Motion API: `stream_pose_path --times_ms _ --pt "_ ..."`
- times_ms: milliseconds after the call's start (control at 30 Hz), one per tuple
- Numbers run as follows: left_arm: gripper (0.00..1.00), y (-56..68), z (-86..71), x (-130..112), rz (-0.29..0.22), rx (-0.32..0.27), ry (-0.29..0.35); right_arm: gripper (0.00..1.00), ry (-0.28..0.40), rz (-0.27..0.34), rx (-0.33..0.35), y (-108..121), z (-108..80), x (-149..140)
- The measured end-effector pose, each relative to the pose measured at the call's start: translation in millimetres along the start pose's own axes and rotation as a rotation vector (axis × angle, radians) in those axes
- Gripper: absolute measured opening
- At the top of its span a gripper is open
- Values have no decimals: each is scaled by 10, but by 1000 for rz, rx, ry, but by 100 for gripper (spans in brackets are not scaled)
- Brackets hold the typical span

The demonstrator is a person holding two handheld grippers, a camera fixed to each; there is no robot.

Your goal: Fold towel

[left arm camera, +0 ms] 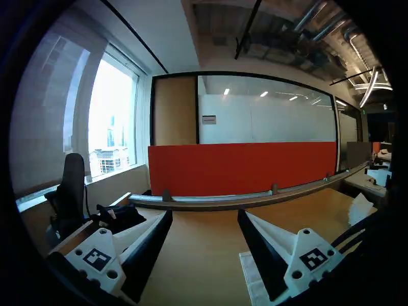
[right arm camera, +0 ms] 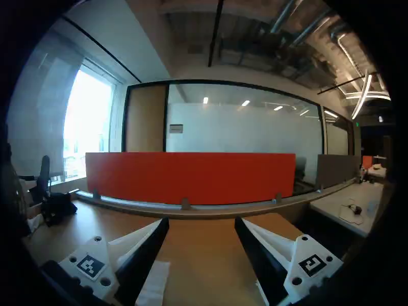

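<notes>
A white towel lies flat on the wooden desk. One edge of the towel (left arm camera: 251,278) shows in the left gripper view, just under the right finger. In the right gripper view a strip of the towel (right arm camera: 153,283) lies beside the left finger. My left gripper (left arm camera: 204,214) hangs open above the desk with nothing between its fingers. My right gripper (right arm camera: 201,222) is open too, with bare wood in its gap. A white upturned piece of cloth or paper (left arm camera: 360,206) stands at the far right; I cannot tell whether it belongs to the towel.
A red divider panel (left arm camera: 239,168) runs along the desk's far edge. A black bag (left arm camera: 116,215) and an office chair (left arm camera: 69,194) are at the left by the window. A neighbouring white desk (right arm camera: 347,201) with a cable stands to the right.
</notes>
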State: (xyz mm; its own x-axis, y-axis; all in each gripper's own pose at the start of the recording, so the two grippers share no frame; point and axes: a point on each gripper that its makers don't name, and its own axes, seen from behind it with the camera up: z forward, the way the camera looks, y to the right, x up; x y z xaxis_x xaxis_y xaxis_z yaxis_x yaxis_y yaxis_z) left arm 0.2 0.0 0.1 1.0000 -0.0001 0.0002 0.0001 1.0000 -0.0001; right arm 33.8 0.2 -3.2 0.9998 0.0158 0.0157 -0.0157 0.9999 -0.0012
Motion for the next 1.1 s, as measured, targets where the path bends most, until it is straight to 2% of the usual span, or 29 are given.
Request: stream_pose_path --times_ms 100,267,500,800,1100 --pt "94 4 16 38 -1 -2 -3 100 -4 1 -1 11 22 45" --pt "94 97 25 50 0 -34 -23 100 -24 -15 24 -25 49 75" --pt "94 235 -16 -7 8 -103 -81 100 -78 -77 120 -230 17 73" --pt "94 464 -90 -80 85 -242 -153 100 -163 -156 268 -518 -70 6" --pt "94 808 -219 -291 137 -423 -241 100 -281 -264 440 -745 -241 -229"
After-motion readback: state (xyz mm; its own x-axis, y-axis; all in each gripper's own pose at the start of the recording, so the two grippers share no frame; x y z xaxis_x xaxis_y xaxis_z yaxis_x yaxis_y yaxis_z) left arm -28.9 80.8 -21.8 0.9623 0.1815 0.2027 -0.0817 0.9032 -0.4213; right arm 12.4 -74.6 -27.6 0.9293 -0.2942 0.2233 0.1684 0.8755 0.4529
